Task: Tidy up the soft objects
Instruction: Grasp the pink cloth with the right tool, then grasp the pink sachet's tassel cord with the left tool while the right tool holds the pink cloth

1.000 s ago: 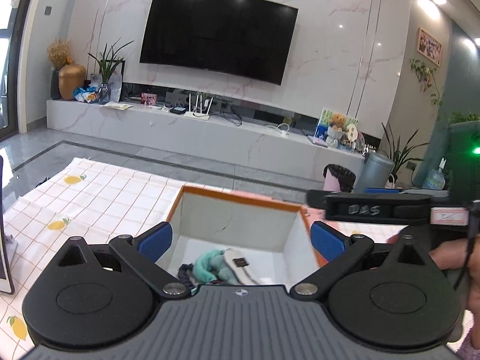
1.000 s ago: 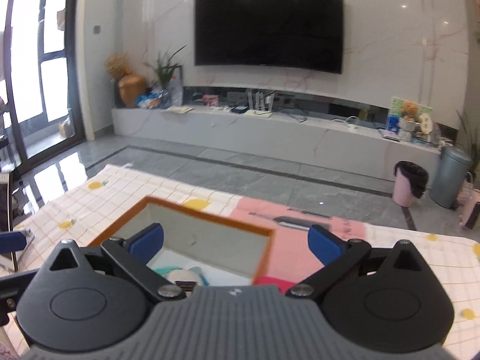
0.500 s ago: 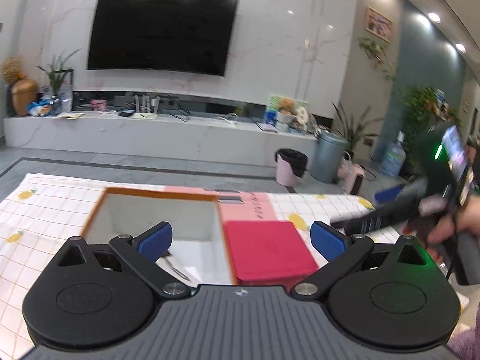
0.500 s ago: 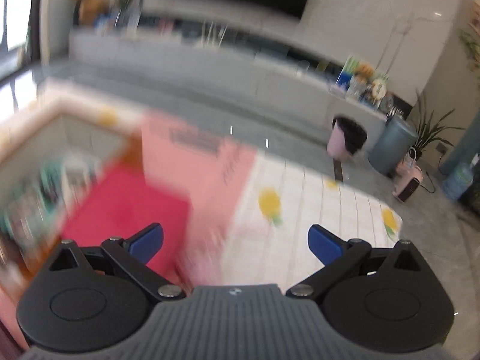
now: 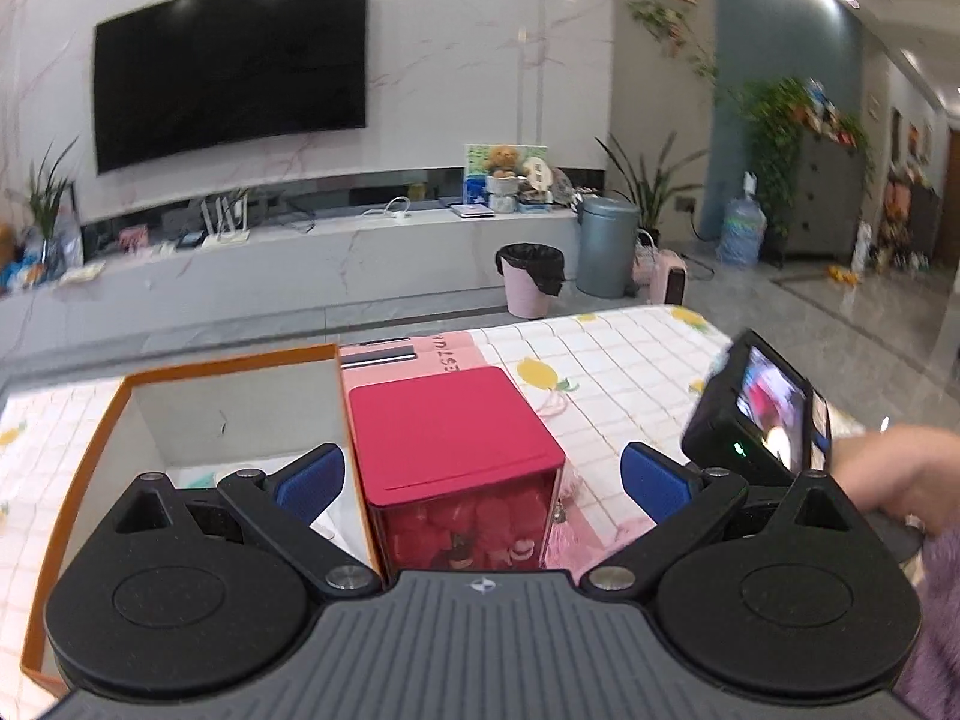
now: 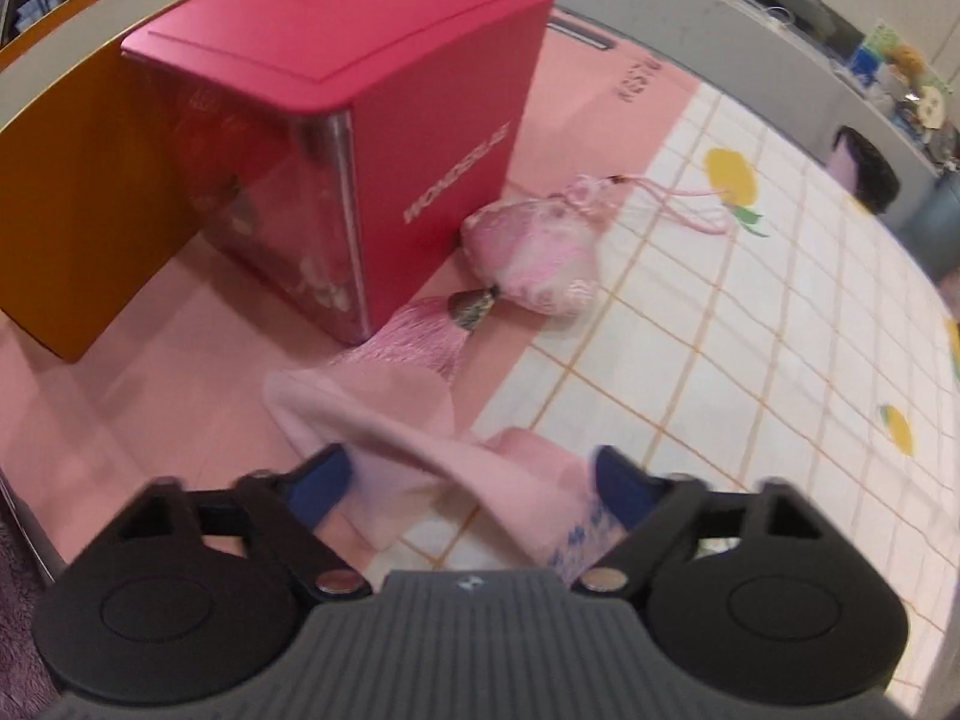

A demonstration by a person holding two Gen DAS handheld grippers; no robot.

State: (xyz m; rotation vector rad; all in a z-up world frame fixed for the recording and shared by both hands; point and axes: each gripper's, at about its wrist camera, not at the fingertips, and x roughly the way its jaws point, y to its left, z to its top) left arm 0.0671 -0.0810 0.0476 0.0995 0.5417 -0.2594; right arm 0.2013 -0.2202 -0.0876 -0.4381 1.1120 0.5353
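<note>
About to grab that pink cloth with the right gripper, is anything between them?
Nothing visible. The right gripper is open with the pink cloth already lying between its jaws. The pink sachet and red box lie beyond the cloth, not in between.

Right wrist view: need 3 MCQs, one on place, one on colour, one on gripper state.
1. Where does the pink pouch lie?
A. Inside the orange box
B. On the cloth beside the red box
C. On top of the red box

2. What colour is the lid of the red box?
A. Red-pink
B. Green
C. White

3. What is the right gripper doing?
A. Shut with nothing in it
B. Open around the pink sock
C. Holding the pouch

Answers: 1 B, the pouch rests on the cloth against the box's side. 2 A, the lid matches the box's red-pink walls. 3 B, the blue pads stand apart with the pink sock between them.
</note>
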